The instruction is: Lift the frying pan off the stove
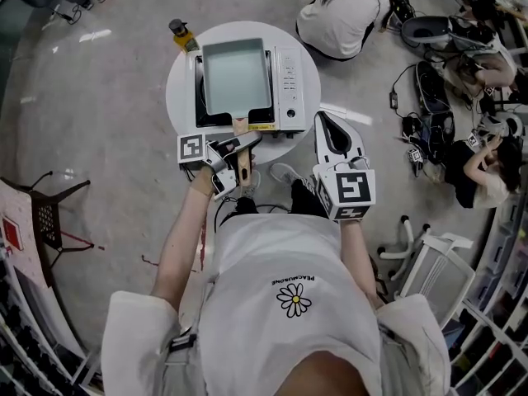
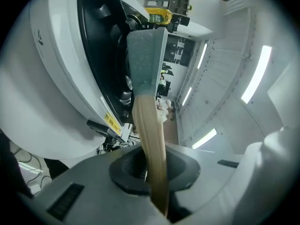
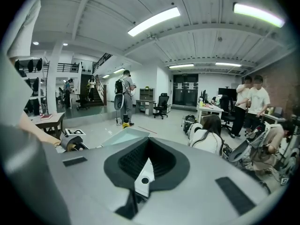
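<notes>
Wooden handle (image 1: 241, 127) of the pan (image 1: 233, 77) is clamped between the left gripper's (image 1: 239, 145) jaws. In the left gripper view the jaws stand nearly together, with the pads pressed on both sides of the tan handle (image 2: 151, 139), which runs straight out ahead into the pan's pale grey-green body (image 2: 144, 55).

From the head view the pan is rectangular and lies over the black top of the stove (image 1: 290, 81), on a round white table (image 1: 180, 89). Its long axis runs from the person outward. The handle points back at the person and reaches past the stove's near edge, and the open face is up. Whether the pan's base has cleared the stove (image 2: 101, 60) cannot be told in any view.

The right gripper (image 1: 331, 127) hangs just beside the table's near right edge, apart from the stove. Its jaws are closed tip to tip with nothing between them. In the right gripper view it points over the pan's (image 3: 123, 137) corner into the room.

A yellow bottle (image 1: 181, 35) stands at the table's far left rim.
</notes>
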`<state>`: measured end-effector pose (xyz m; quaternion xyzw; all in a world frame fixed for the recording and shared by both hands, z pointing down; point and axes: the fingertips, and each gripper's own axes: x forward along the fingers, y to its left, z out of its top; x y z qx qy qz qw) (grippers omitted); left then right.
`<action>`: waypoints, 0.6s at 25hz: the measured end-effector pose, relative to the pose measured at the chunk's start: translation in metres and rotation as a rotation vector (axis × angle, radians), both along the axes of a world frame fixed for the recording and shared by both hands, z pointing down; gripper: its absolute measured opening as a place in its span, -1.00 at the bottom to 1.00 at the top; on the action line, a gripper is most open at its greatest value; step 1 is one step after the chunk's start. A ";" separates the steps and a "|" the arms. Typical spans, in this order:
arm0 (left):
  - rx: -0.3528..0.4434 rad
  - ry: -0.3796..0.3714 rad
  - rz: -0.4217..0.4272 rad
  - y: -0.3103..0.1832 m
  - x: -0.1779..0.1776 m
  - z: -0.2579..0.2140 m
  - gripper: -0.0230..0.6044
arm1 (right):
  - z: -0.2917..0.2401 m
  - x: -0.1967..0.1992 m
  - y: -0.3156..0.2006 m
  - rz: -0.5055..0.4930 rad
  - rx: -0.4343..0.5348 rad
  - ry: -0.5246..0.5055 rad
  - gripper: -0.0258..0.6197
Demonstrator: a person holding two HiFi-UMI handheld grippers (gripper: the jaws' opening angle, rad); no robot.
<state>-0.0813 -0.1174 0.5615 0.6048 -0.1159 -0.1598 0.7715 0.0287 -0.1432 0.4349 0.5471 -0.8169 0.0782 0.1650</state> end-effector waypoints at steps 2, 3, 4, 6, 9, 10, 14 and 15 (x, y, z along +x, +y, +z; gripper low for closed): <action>-0.009 0.010 0.001 0.000 0.000 -0.001 -0.82 | 0.000 0.002 0.001 0.005 0.000 0.000 -0.91; -0.011 0.014 0.001 0.000 0.000 -0.002 -0.83 | 0.000 0.002 0.000 0.007 0.000 -0.001 -0.91; -0.011 0.017 0.002 0.000 0.000 -0.002 -0.83 | 0.000 0.002 0.000 0.008 0.000 -0.001 -0.91; -0.009 0.028 0.002 0.000 0.000 -0.003 -0.84 | 0.000 0.002 0.000 0.009 0.000 -0.003 -0.91; -0.010 0.055 0.000 0.000 0.001 -0.003 -0.85 | 0.000 0.003 0.000 0.012 0.000 -0.004 -0.91; -0.012 0.063 0.001 0.000 0.001 -0.003 -0.85 | 0.001 0.004 0.000 0.013 -0.001 -0.004 -0.91; -0.001 0.062 0.004 0.000 0.001 -0.003 -0.86 | 0.002 0.007 0.000 0.019 -0.003 -0.005 -0.91; 0.007 0.060 0.001 0.000 0.002 -0.003 -0.86 | 0.002 0.008 0.000 0.019 -0.003 -0.006 -0.91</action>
